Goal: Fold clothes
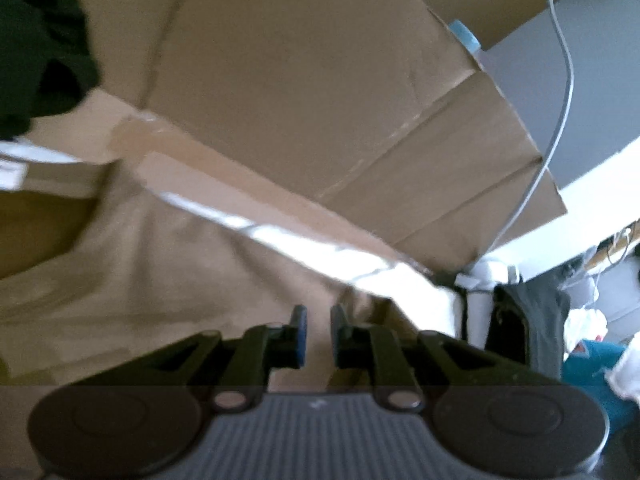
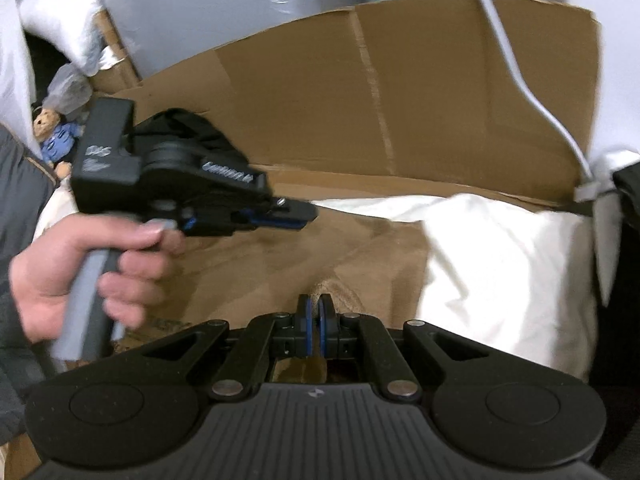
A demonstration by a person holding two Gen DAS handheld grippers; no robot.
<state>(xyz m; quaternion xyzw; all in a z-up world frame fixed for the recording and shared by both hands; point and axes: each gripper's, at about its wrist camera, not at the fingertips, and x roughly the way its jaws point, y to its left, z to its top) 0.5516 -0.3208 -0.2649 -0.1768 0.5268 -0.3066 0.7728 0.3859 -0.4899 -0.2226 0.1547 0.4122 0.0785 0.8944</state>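
Observation:
A tan garment (image 2: pixel 320 256) lies spread on a white sheet (image 2: pixel 508 264). My right gripper (image 2: pixel 316 312) is shut on a bunched edge of the tan garment at the near side. My left gripper (image 1: pixel 318 320) is slightly open and empty, hovering just above the same tan garment (image 1: pixel 168 264). In the right wrist view the left gripper (image 2: pixel 296 216) is held by a hand at the left, above the far part of the garment, fingers pointing right.
A large flattened cardboard box (image 2: pixel 400 100) stands behind the cloth. A white cable (image 2: pixel 516 68) hangs at the right. A dark garment (image 1: pixel 32 40) lies at the far left. A stuffed doll (image 2: pixel 56 136) sits at the left.

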